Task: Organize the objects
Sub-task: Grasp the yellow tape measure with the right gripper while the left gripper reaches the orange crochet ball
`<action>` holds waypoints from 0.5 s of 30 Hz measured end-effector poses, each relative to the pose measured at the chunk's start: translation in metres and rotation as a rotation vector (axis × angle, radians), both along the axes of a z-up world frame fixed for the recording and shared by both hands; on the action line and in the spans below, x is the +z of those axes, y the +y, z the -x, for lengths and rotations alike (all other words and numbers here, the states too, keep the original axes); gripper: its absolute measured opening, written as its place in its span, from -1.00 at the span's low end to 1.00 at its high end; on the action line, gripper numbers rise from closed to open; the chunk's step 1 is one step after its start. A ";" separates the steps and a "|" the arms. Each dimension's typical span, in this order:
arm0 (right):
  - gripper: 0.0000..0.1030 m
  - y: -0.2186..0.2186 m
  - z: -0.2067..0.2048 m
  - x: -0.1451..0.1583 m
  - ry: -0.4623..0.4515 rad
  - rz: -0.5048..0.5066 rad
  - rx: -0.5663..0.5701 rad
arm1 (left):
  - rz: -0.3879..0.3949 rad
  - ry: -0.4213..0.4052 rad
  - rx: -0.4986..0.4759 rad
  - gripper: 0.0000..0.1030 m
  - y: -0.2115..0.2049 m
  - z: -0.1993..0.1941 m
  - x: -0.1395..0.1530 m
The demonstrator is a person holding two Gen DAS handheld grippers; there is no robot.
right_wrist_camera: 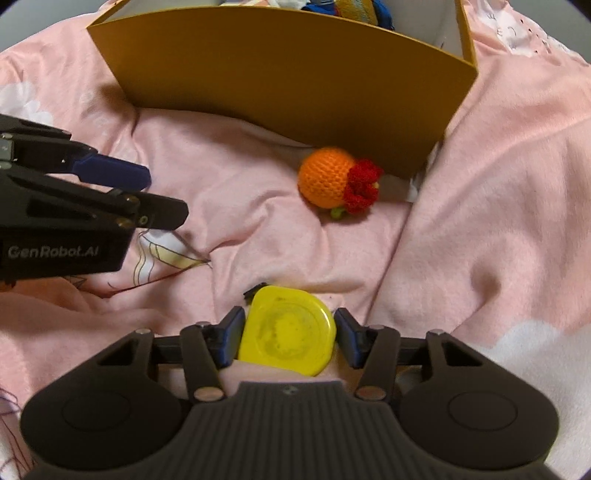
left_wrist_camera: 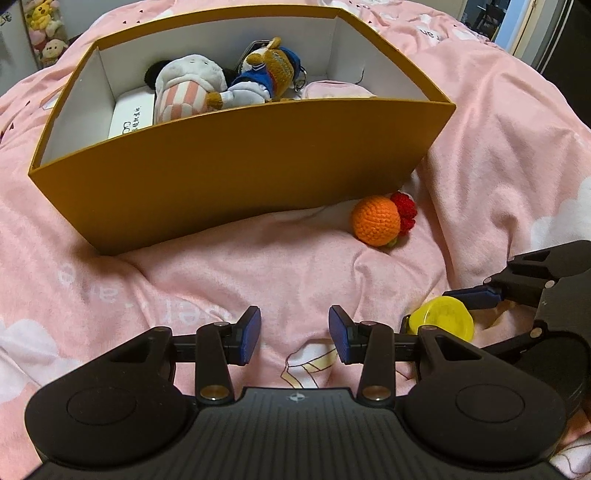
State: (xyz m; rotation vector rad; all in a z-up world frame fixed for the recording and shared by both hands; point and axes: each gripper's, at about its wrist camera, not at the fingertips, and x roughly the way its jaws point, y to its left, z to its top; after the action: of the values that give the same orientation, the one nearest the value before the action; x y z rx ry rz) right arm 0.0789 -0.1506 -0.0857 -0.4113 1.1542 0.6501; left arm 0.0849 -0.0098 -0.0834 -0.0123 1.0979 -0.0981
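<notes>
An orange-brown open box [left_wrist_camera: 236, 177] stands on the pink blanket and holds plush toys [left_wrist_camera: 229, 81]; it also shows in the right wrist view [right_wrist_camera: 288, 70]. An orange crocheted ball with a red flower [left_wrist_camera: 380, 219] lies beside the box's near right corner, also seen from the right wrist [right_wrist_camera: 336, 181]. A flat yellow case [right_wrist_camera: 288, 330] lies on the blanket between the pads of my right gripper [right_wrist_camera: 290, 336], which touch its sides. In the left wrist view the case [left_wrist_camera: 443, 321] sits at the right. My left gripper [left_wrist_camera: 294, 334] is open and empty above the blanket.
The pink blanket [left_wrist_camera: 258, 280] is soft and wrinkled, with folds rising at the right [right_wrist_camera: 498, 221]. A white card box [left_wrist_camera: 131, 116] lies inside the box at its left end. A shelf with plush toys [left_wrist_camera: 44, 29] stands at far left.
</notes>
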 end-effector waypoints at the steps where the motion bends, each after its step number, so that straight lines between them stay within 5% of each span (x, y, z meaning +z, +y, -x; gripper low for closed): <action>1: 0.07 0.000 -0.001 -0.001 0.007 -0.001 -0.003 | -0.001 -0.001 0.003 -0.07 0.000 0.000 0.000; 5: 0.06 -0.003 0.003 0.003 -0.010 -0.022 -0.015 | 0.012 -0.026 0.010 -0.07 0.002 0.001 0.005; 11: 0.06 -0.001 0.015 0.033 -0.151 -0.087 0.046 | 0.052 -0.092 -0.025 -0.08 0.001 0.002 0.013; 15: 0.06 -0.012 -0.002 0.043 -0.197 -0.099 -0.019 | 0.069 -0.138 -0.054 -0.08 -0.002 -0.001 0.019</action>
State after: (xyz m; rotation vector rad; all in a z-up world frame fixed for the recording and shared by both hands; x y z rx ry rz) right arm 0.0808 -0.1623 -0.0430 -0.3713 0.9346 0.6326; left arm 0.0862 -0.0117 -0.0648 -0.0377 0.9571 -0.1826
